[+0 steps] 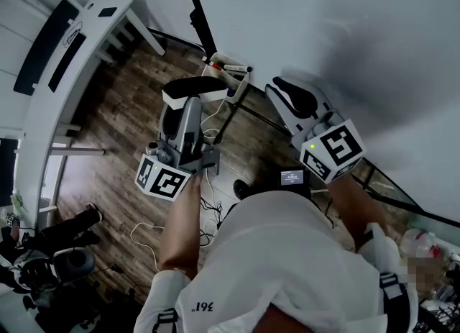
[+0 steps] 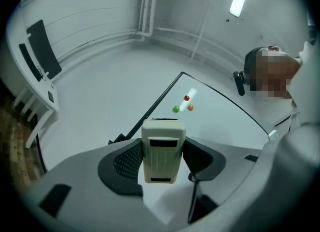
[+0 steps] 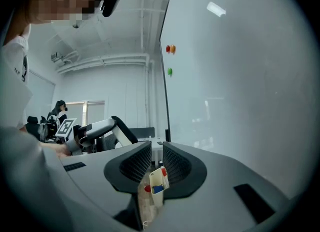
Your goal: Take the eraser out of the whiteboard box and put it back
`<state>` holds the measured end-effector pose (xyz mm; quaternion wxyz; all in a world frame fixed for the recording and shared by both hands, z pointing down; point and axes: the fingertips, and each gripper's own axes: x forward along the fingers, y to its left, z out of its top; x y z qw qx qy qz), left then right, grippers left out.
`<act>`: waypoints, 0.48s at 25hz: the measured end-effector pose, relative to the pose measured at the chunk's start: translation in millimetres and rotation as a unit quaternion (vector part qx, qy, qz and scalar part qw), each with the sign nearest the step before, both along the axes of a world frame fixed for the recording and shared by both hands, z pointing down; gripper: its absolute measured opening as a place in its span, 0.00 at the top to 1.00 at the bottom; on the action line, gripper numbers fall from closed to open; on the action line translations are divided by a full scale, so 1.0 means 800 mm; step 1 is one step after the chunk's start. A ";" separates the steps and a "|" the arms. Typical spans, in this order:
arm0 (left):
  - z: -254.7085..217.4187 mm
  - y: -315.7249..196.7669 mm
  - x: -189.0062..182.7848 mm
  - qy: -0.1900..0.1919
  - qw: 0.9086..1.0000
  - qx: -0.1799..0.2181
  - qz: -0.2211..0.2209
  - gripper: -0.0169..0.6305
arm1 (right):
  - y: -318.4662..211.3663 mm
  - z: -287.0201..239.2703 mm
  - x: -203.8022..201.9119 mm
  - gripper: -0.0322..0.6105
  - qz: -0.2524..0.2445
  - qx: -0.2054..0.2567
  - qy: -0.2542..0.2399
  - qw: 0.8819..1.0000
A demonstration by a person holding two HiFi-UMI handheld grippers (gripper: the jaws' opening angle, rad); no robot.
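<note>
My left gripper (image 1: 192, 100) is shut on the eraser (image 1: 194, 91), a cream block with a black felt side, held in the air in front of the whiteboard (image 1: 345, 29). In the left gripper view the eraser (image 2: 163, 148) stands upright between the two black pads (image 2: 125, 161). The white whiteboard box (image 1: 231, 73) hangs at the board's lower edge, just beyond the eraser, with markers in it. My right gripper (image 1: 289, 96) hovers to the right of the box, jaws drawn together with only a thin slit and nothing held. Through that slit the box (image 3: 157, 186) shows.
A black stand leg (image 1: 198, 8) runs up beside the box. Coloured magnets (image 2: 186, 103) stick on the board. A white bench (image 1: 79, 44) stands at the left on the wooden floor. Cables (image 1: 208, 202) lie below the grippers. Equipment (image 1: 57, 252) sits at the bottom left.
</note>
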<state>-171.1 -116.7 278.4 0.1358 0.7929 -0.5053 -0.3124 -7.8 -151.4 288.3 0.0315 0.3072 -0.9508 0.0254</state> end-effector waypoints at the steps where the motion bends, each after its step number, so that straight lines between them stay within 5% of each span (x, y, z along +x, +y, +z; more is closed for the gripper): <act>1: -0.001 0.003 0.000 0.006 1.000 0.003 0.004 0.58 | 0.001 -0.002 0.002 0.81 0.001 -0.001 -0.003 1.000; 12: -0.018 0.036 0.011 0.058 0.996 0.035 0.055 0.58 | 0.014 -0.005 0.025 0.81 0.015 -0.009 -0.019 1.000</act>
